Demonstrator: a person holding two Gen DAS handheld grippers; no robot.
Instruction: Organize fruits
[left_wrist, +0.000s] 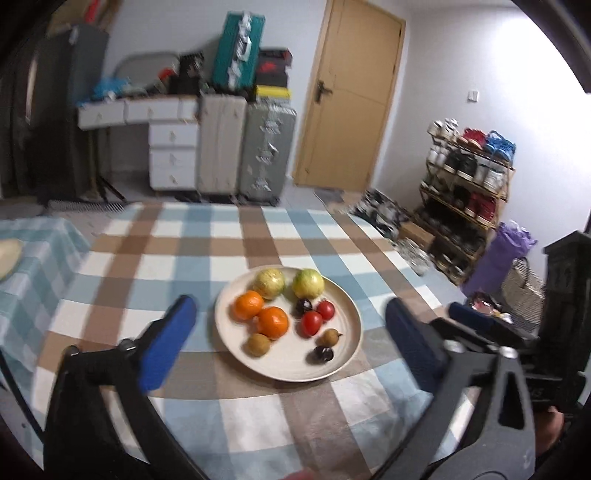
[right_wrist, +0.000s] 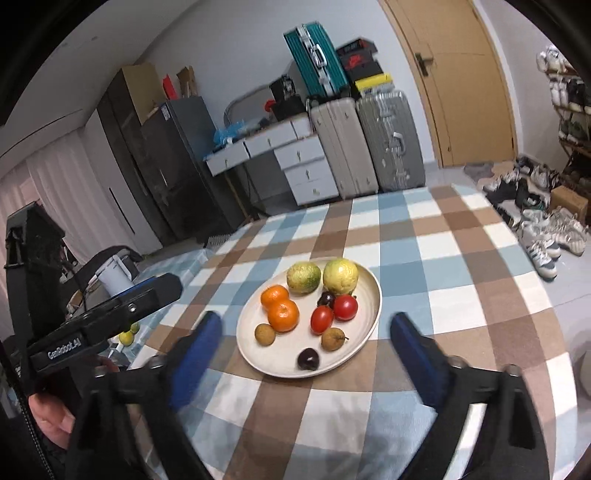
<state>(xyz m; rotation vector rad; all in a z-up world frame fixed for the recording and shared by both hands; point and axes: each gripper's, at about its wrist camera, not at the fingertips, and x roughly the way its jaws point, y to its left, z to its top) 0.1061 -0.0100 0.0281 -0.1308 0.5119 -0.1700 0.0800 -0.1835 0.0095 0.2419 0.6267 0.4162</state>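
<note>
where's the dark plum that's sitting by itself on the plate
In the right wrist view the lone dark plum lies at the plate's near edge, just below the small brown pear.

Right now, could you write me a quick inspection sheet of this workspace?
Surface: checked tablecloth, blue, brown and white.
Job's things: cream plate holding two green-yellow fruits, two oranges, two tomatoes, two small brown fruits and two dark plums.
Clutter: nothing seen on the cloth beside the plate.
Grippers: left gripper open, empty; right gripper open, empty.
Cables: nothing seen.
Surroundings: suitcases, drawers, door, shoes.
</note>
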